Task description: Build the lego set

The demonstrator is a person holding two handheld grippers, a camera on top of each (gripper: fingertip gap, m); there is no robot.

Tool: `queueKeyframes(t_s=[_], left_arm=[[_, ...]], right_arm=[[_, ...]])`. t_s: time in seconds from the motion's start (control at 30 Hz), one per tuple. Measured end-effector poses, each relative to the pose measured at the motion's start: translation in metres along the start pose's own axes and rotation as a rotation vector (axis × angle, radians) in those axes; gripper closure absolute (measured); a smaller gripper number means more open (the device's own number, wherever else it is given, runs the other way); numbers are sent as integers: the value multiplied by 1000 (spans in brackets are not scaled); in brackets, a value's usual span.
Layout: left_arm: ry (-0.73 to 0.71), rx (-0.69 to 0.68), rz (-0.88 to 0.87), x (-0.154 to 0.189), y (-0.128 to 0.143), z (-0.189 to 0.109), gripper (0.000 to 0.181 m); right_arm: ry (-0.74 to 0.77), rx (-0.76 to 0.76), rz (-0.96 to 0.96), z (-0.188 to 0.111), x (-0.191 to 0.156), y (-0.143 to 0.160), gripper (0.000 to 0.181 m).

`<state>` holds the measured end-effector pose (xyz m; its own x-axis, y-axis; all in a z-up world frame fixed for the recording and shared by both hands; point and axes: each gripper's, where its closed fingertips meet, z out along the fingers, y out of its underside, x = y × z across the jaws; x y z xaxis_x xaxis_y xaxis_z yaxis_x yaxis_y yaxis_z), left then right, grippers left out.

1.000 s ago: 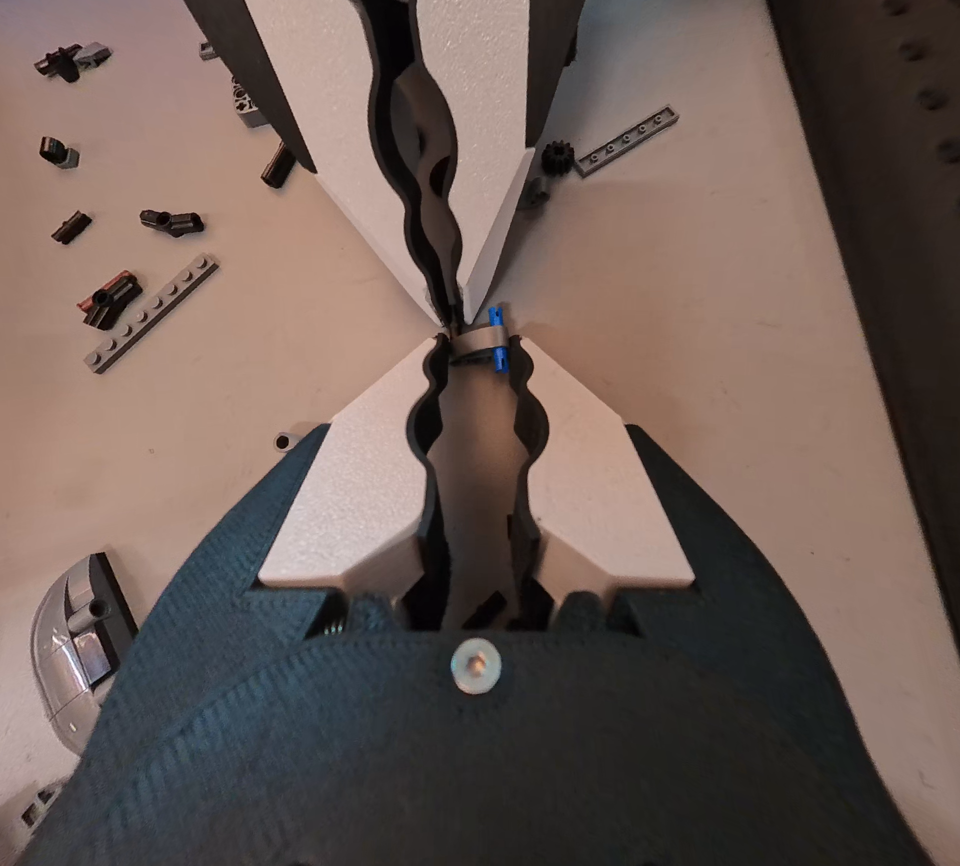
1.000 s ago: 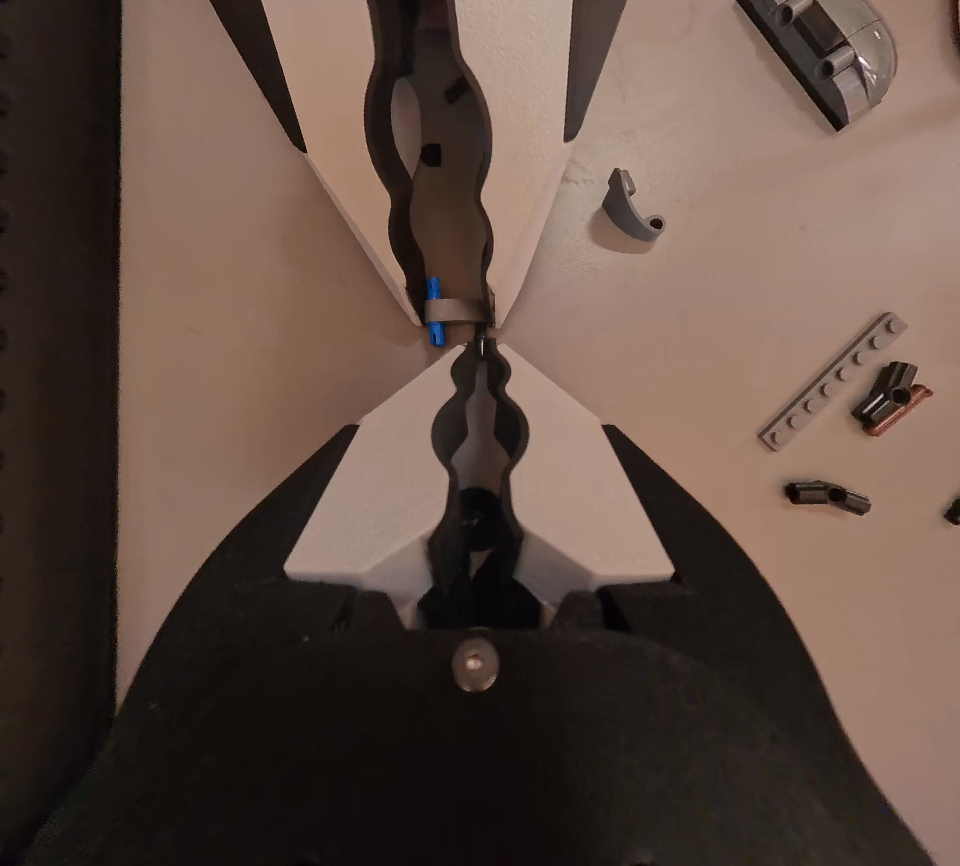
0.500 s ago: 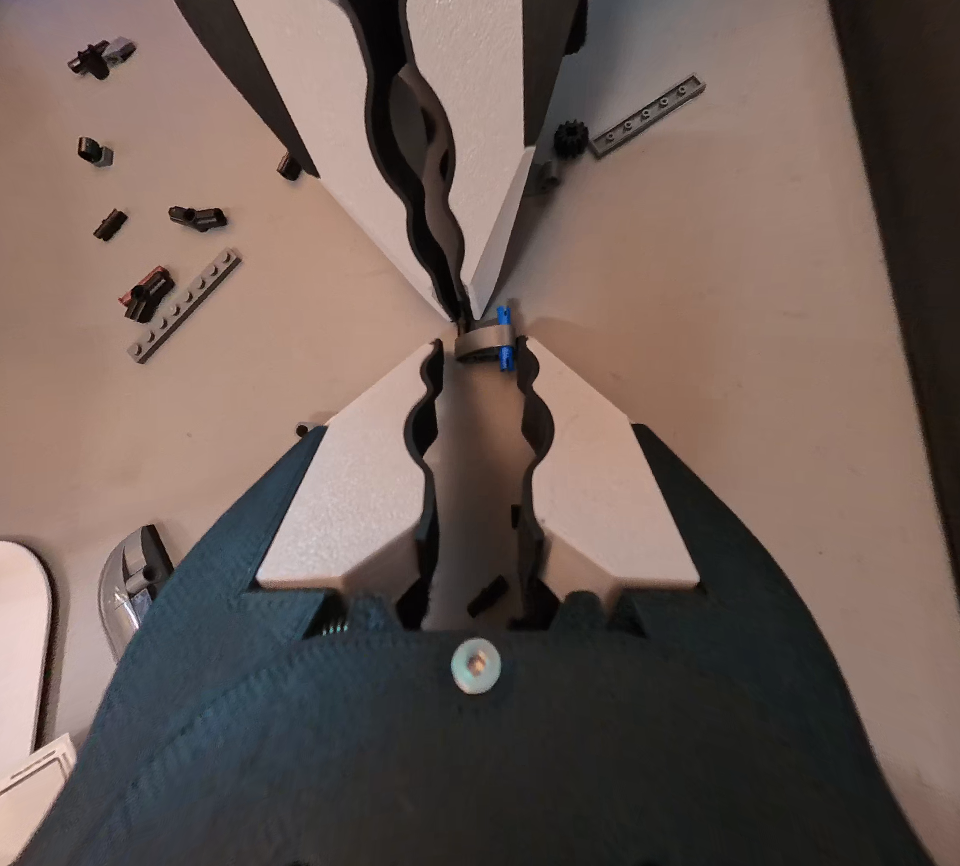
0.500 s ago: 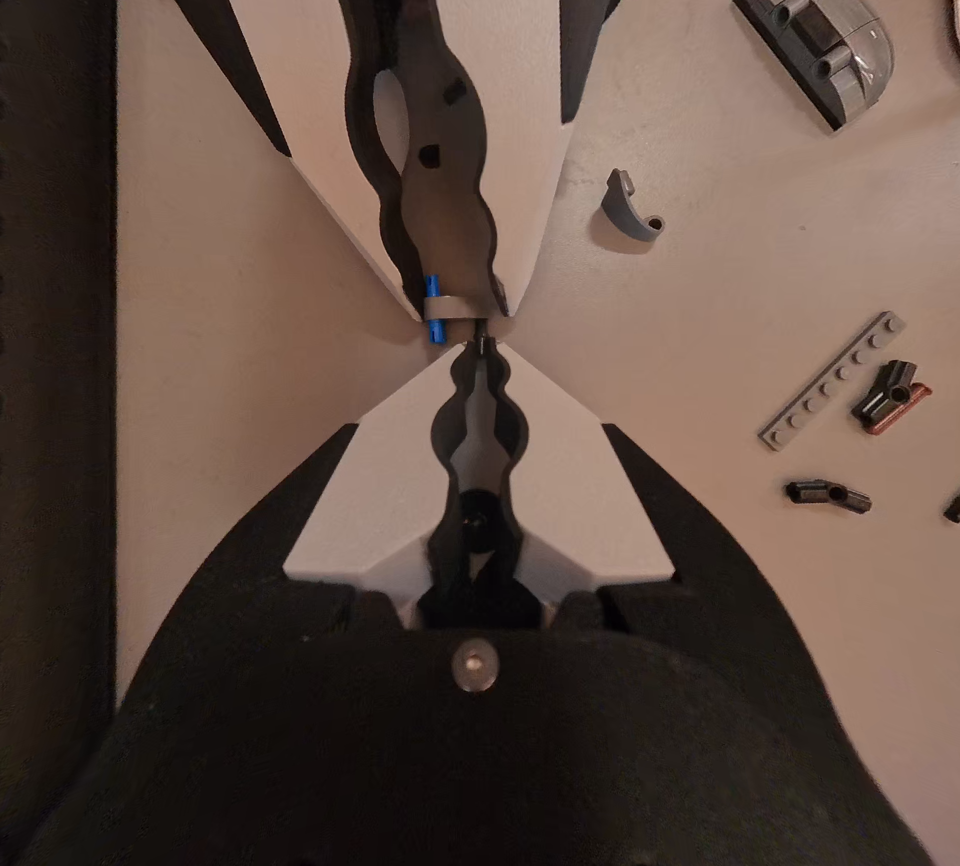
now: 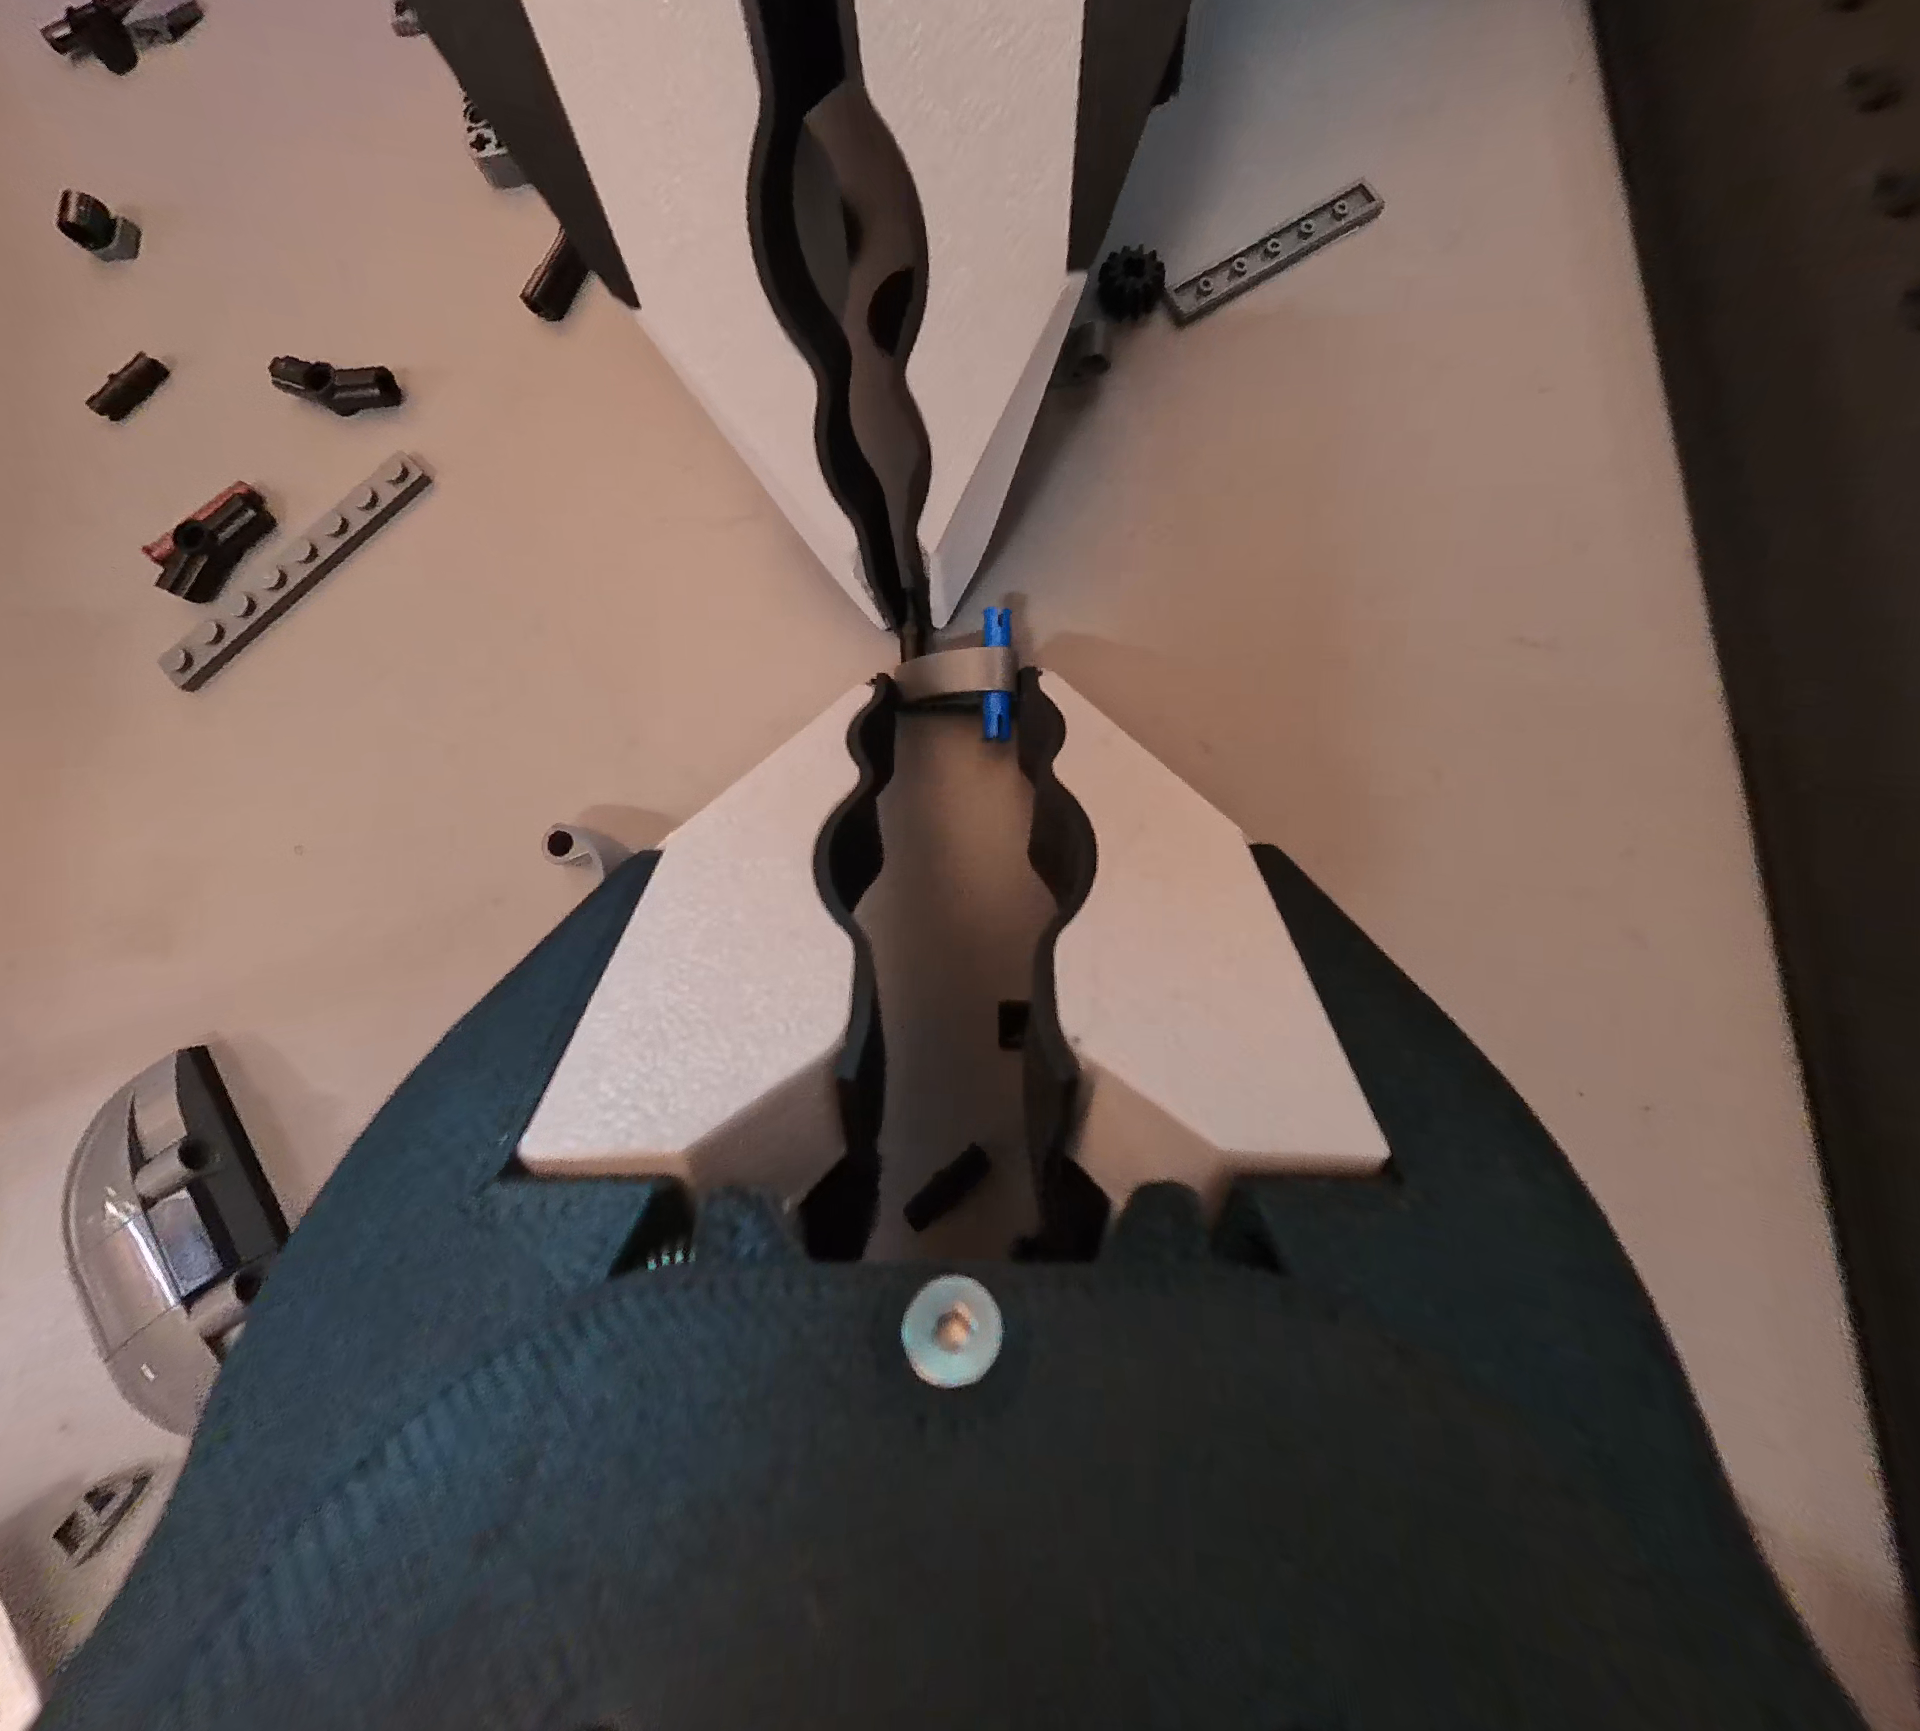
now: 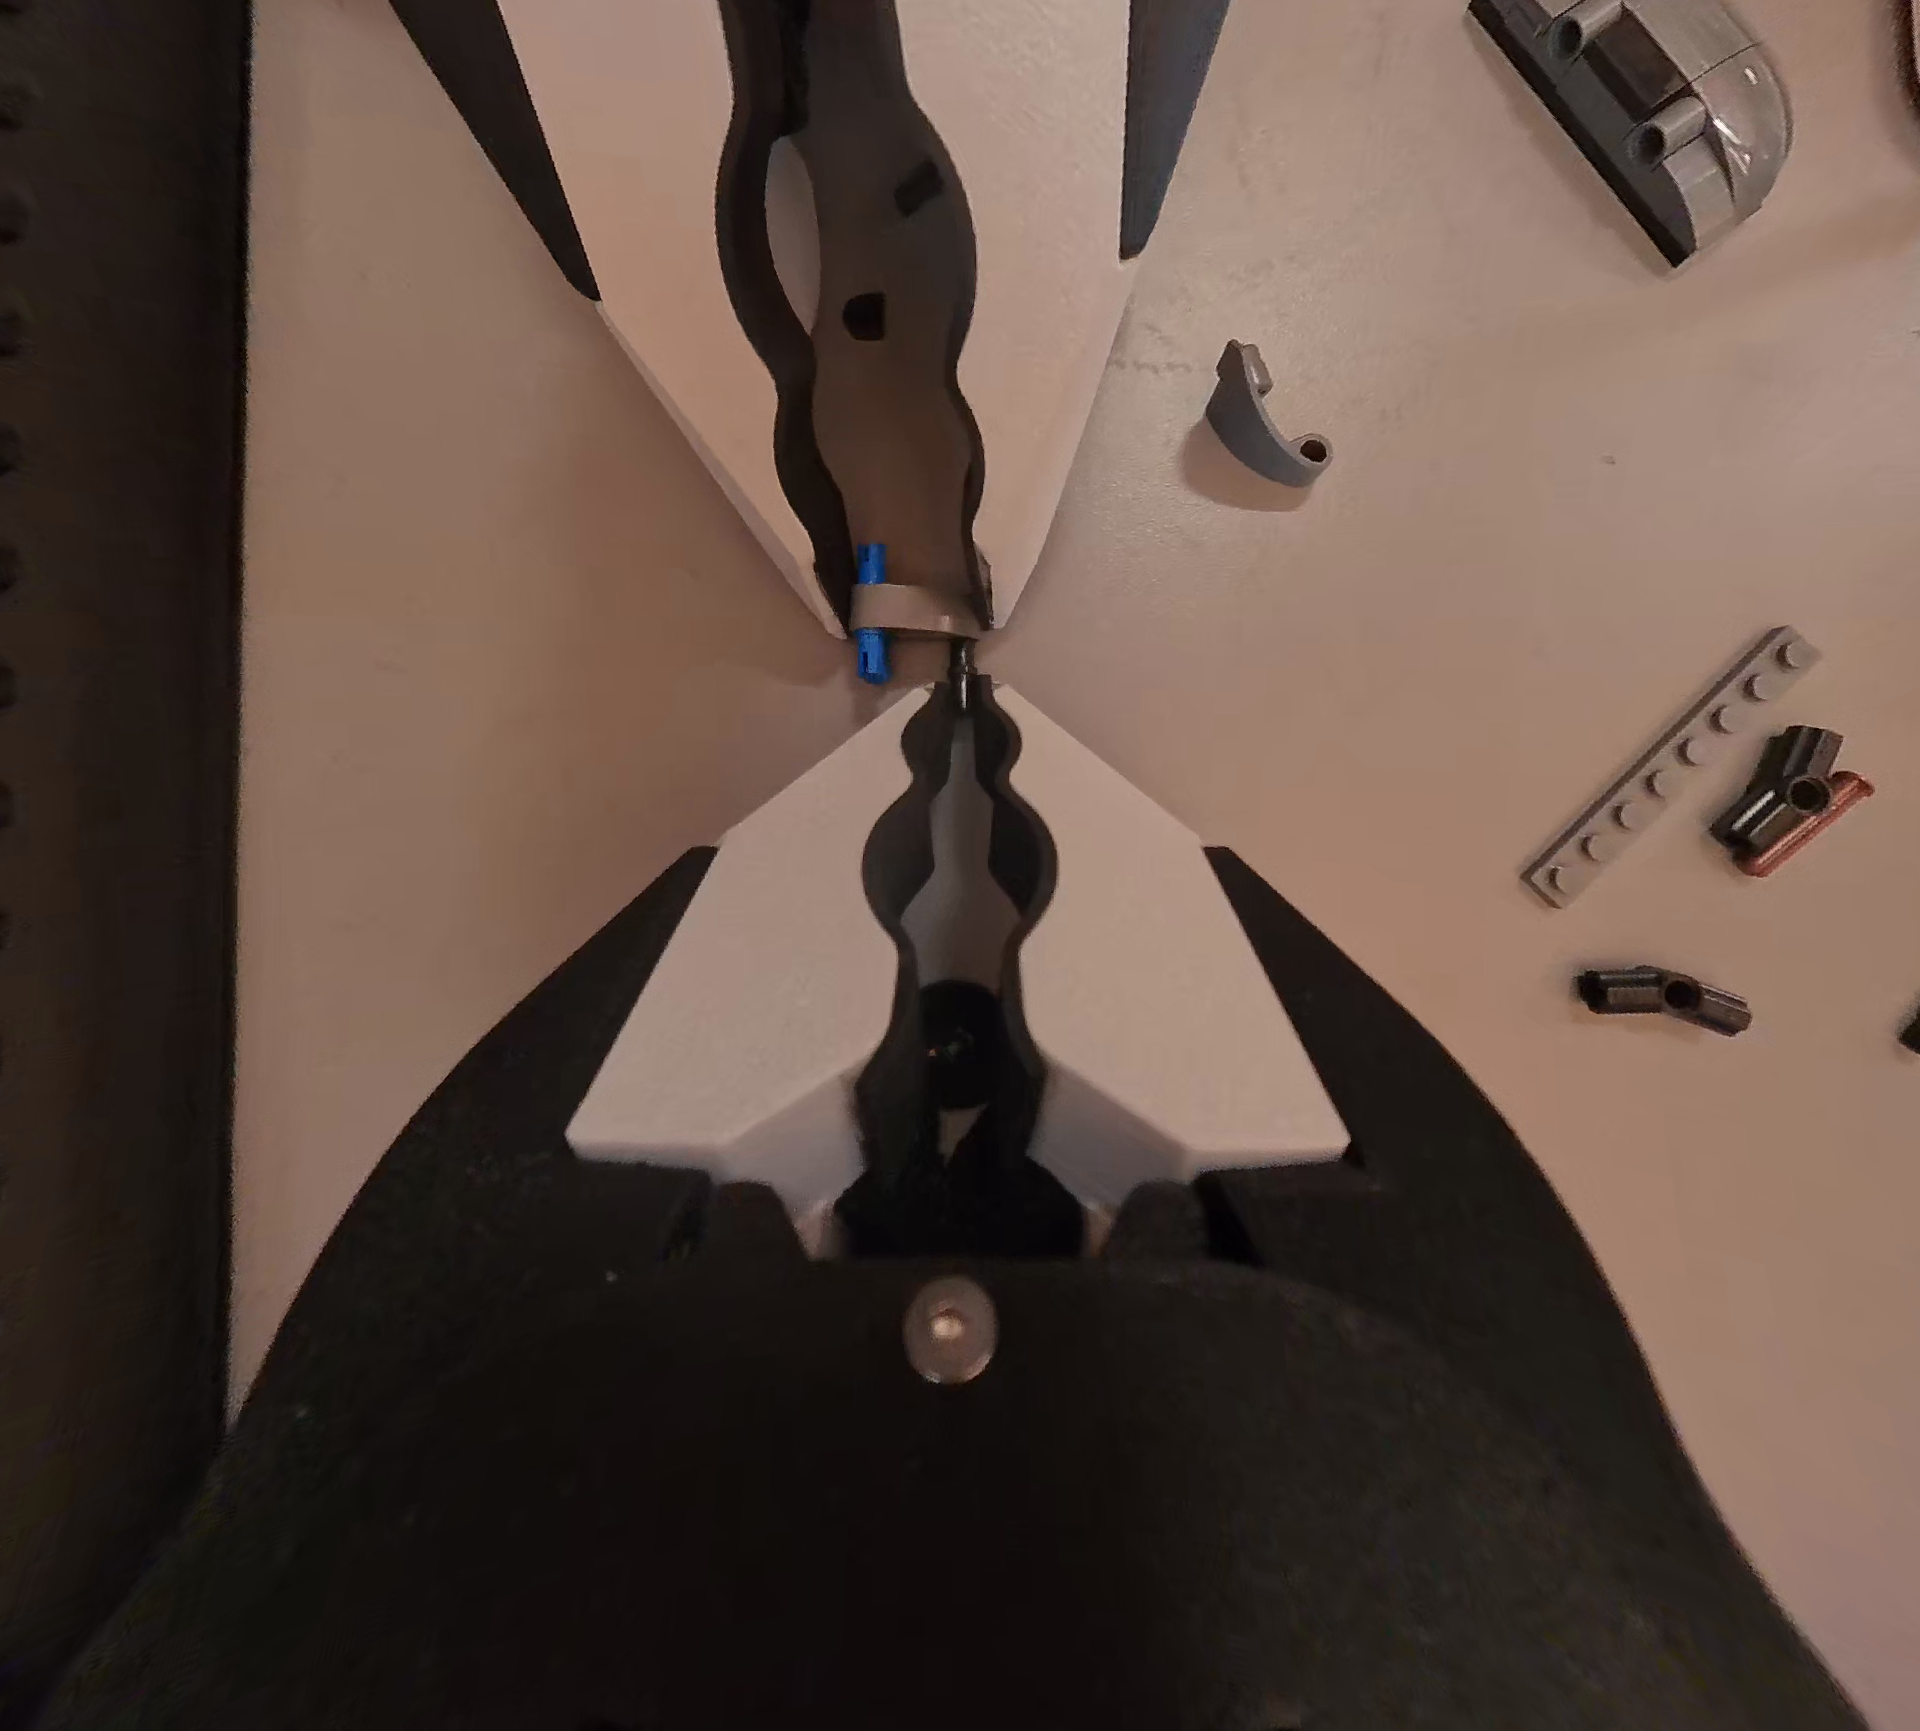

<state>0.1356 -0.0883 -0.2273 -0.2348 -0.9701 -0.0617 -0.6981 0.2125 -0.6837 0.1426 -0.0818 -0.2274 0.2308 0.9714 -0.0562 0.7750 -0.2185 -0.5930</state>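
Blue pin bright against the grey curved piece, and a thin black pin just beside it, between white fingers with dark wavy pads. One gripper body is ribbed dark teal, the other plain black, over a cream table. Grey studded plates, black connectors and a silvery-grey dome with a black base lie scattered

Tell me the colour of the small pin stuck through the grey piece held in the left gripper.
Blue pin; it shows best in the left wrist view.
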Motion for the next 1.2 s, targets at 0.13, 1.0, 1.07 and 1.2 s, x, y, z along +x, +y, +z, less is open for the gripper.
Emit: queueKeyframes(t_s=[0.13,1.0,1.07,1.2], left_arm=[[13,15,-17,0,0,0,159],[8,40,-50,1,2,-1,159],[8,39,-51,1,2,-1,159],[7,40,-53,1,1,-1,159]], right_arm=[[-19,29,-2,0,0,0,179],[38,4,-14,3,-2,-4,180],[39,-2,5,3,-2,-4,180],[42,-15,40,3,-2,-3,179]])
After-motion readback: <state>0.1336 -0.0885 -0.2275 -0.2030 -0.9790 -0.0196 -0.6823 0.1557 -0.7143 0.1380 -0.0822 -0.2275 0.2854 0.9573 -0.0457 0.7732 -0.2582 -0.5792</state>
